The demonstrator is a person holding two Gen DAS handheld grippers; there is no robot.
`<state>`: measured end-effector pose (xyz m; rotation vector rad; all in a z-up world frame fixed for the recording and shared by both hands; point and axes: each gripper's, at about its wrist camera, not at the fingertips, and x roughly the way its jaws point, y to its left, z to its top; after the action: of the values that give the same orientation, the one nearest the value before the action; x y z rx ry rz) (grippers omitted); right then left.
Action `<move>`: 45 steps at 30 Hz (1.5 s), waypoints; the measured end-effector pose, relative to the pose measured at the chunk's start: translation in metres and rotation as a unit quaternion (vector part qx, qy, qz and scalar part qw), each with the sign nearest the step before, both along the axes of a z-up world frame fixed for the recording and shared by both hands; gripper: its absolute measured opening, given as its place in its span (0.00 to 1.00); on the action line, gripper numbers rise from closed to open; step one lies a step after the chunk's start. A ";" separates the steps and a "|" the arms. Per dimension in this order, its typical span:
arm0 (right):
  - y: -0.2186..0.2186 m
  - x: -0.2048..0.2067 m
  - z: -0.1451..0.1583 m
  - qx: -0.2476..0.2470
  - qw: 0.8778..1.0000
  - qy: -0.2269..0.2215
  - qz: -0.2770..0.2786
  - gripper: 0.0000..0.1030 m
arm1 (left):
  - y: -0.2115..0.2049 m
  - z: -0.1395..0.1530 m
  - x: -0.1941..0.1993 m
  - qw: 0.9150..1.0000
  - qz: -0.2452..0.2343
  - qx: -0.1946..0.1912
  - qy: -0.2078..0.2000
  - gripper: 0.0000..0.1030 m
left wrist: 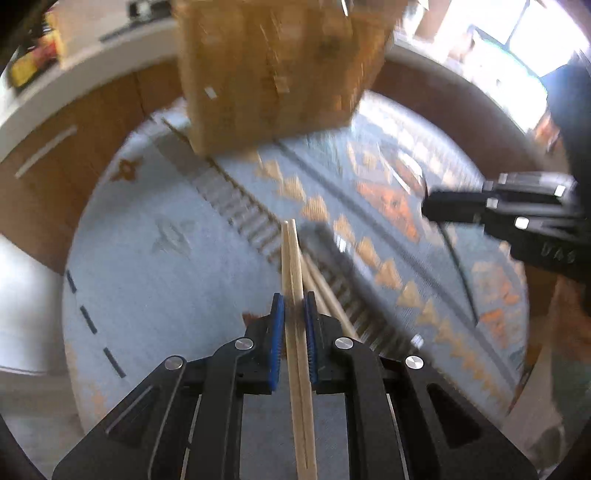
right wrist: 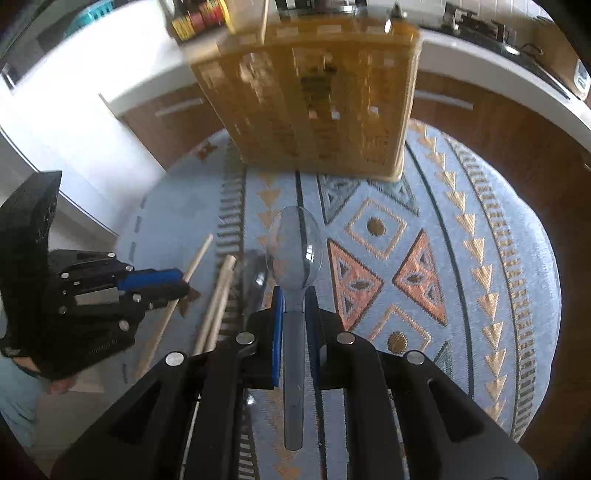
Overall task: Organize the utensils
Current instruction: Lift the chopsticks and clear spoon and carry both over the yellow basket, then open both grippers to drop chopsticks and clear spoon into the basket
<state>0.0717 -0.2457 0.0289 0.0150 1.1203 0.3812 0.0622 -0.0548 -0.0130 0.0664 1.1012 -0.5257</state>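
Observation:
My left gripper [left wrist: 293,306] is shut on a pair of wooden chopsticks [left wrist: 292,258] that runs forward between its blue pads, lifted off the patterned blue mat [left wrist: 147,258]. More chopsticks [left wrist: 321,291] lie on the mat just right of them. In the right wrist view my right gripper [right wrist: 294,291] is shut on the handle of a clear plastic spoon [right wrist: 295,243], bowl pointing forward. To its left my left gripper [right wrist: 183,280] holds its chopsticks [right wrist: 201,251]. Loose chopsticks [right wrist: 221,295] and a grey spoon [right wrist: 255,280] lie between us. A wooden utensil holder [right wrist: 314,99] stands at the mat's far edge.
The holder [left wrist: 273,74] is blurred in the left wrist view, and my right gripper [left wrist: 428,210] reaches in from the right. The mat [right wrist: 480,258] covers a round wooden table. A white counter [right wrist: 110,74] with bottles [right wrist: 199,18] runs behind.

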 end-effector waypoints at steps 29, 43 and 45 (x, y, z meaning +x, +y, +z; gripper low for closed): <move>-0.010 0.088 0.141 0.018 0.925 -0.363 -0.111 0.09 | -0.035 0.185 0.073 0.865 0.142 -0.190 -0.443 0.09; -0.017 0.134 0.084 0.011 0.927 -0.357 -0.117 0.10 | -0.051 0.127 0.127 0.883 0.149 -0.175 -0.410 0.09; -0.018 0.132 0.079 0.014 0.929 -0.353 -0.113 0.10 | -0.050 0.122 0.127 0.885 0.148 -0.178 -0.403 0.09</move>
<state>0.2038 -0.2637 0.1084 0.0299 0.3906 0.1674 0.1892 -0.1048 0.1094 -0.1918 0.1779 -0.3558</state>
